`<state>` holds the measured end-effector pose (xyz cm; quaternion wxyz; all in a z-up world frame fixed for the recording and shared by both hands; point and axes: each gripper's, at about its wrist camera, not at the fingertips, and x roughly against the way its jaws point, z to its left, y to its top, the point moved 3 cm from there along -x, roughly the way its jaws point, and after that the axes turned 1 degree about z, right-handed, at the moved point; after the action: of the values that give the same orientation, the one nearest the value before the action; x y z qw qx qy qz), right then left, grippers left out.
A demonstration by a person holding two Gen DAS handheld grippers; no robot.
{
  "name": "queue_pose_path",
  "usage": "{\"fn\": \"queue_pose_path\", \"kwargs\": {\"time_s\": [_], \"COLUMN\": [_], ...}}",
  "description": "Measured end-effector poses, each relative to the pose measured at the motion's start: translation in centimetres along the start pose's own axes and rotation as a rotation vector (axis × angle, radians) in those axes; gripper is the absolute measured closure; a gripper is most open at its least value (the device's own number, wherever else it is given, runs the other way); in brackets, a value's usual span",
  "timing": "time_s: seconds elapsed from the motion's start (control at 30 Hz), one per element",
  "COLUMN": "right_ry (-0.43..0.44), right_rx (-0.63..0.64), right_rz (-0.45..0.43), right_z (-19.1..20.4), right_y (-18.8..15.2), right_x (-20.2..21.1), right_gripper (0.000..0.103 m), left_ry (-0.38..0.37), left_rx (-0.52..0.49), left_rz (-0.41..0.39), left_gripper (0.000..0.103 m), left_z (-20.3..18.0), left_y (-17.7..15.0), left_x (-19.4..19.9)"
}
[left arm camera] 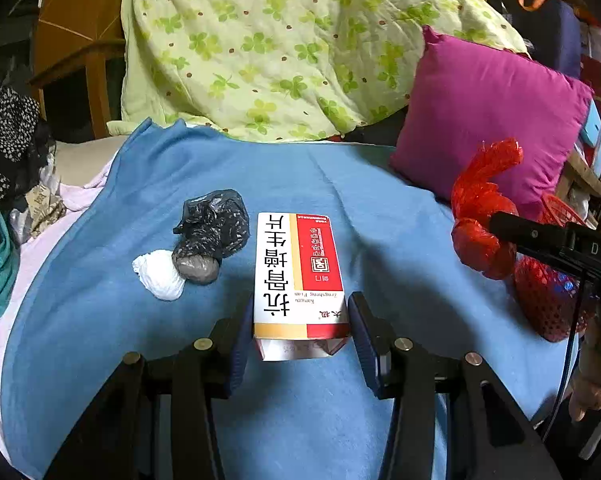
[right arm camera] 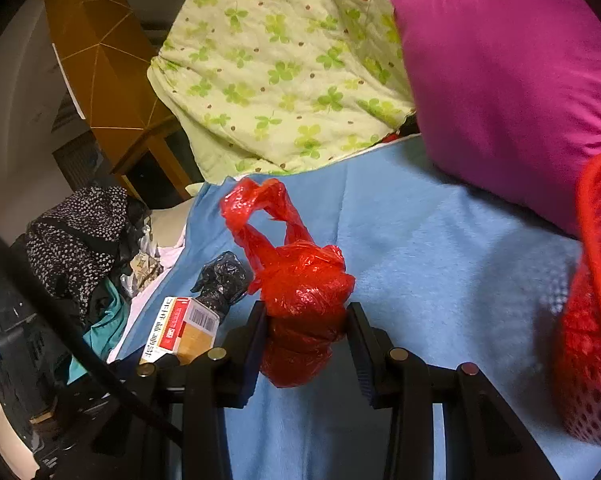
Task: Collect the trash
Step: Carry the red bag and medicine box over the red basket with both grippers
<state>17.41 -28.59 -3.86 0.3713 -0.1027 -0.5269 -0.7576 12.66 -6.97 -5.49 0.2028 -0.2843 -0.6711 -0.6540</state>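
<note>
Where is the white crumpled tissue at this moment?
In the left wrist view the white crumpled tissue lies on the blue blanket, left of the medicine box and touching the grey end of the black plastic bag.

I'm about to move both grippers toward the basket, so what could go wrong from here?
1. The right gripper pinches only soft, crinkled plastic of the red bag; it may slip out on the way to the red basket.
2. The left gripper straddles only the near end of the medicine box, with gaps either side; lifted from there it may tip.
3. The crumpled black bag and white wad lie close by and could be knocked.
</note>
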Motion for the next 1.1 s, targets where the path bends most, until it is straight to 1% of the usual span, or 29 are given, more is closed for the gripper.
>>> {"fn": "queue_pose_path", "kwargs": {"time_s": [0.1,0.2,0.5,0.73,0.93,1.1], "right_ry": [-0.013,-0.016,-0.023,-0.015,-0.035,-0.034], "right_rx": [0.019,0.026,0.025,0.05,0.099,0.114], "right_rz": [-0.026,-0.049,-0.103,-0.135,-0.165,-0.184], "right_z": [-0.1,-0.3,-0.4,0.4,1.5,2.1], "right_y": [-0.8,-1.4,-3.1,-3.6,-3.1,-2.8], "right_x": [1.7,3.4,7.6,11.0,14.4,15.8], "right_gripper": [0.061,0.061,0.061,0.061,0.061,0.061], "left_ry": [0.01,0.038,0.091,0.093,0.082,0.079], "left_rx": [-0.012,-0.029,-0.071,-0.094,-0.114,-0.134], "left_rz": [0.013,0.014,-0.049,-0.09,-0.125,-0.15], "left_gripper": [0.055,0.055,0.055,0.055,0.055,0.055], "left_z": [-1.0,-1.8,-3.2,-4.3,-5.7,-6.6], "left_y": [-0.3,-0.2,0.5,1.1,1.8,2.2], "left_x": [0.8,1.8,5.6,7.9,9.5,10.9]}}
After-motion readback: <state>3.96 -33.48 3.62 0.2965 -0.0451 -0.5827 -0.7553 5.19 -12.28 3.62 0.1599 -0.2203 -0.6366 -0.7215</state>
